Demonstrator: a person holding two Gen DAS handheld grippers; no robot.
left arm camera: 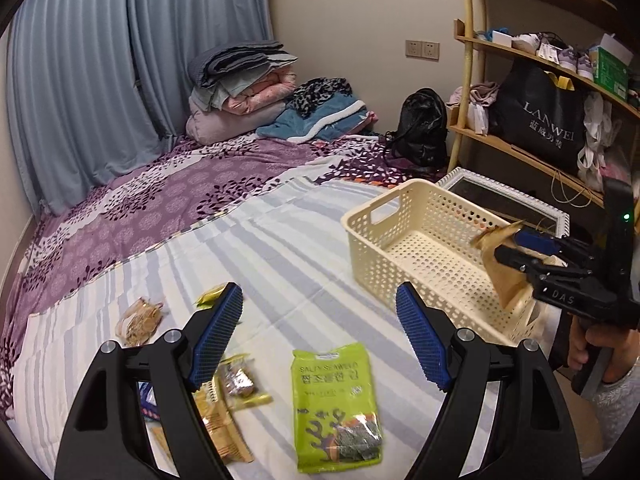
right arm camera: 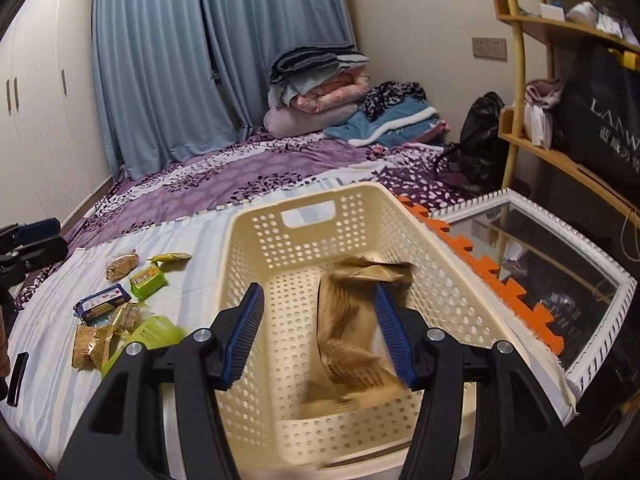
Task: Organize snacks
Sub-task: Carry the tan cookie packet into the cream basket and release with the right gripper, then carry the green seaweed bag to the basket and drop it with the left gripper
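Note:
A cream perforated basket (left arm camera: 360, 216) (right arm camera: 304, 196) stands on the striped sheet at the right. My right gripper (right arm camera: 318, 296) (left arm camera: 516, 246) hangs over it, open. A gold snack packet (right arm camera: 344, 320) (left arm camera: 506, 280), blurred, leans on its right pad only, above the basket floor. My left gripper (left arm camera: 320, 300) is open over loose snacks with nothing between its fingers. Below it lies a green seaweed packet (left arm camera: 336, 400). To the left are gold cracker packs (left arm camera: 224, 428) (right arm camera: 92, 340), a clear-wrapped cookie (left arm camera: 140, 318), a small green pack (right arm camera: 148, 278) and a blue pack (right arm camera: 102, 300).
A white-framed mirror (right arm camera: 560, 248) lies right of the basket, beside an orange foam edge (right arm camera: 480, 264). A wooden shelf (left arm camera: 520, 52) with bags fills the right side. Folded blankets (left arm camera: 240, 88) and a black backpack (left arm camera: 424, 128) sit at the back. A hand (left arm camera: 588, 344) holds the right gripper.

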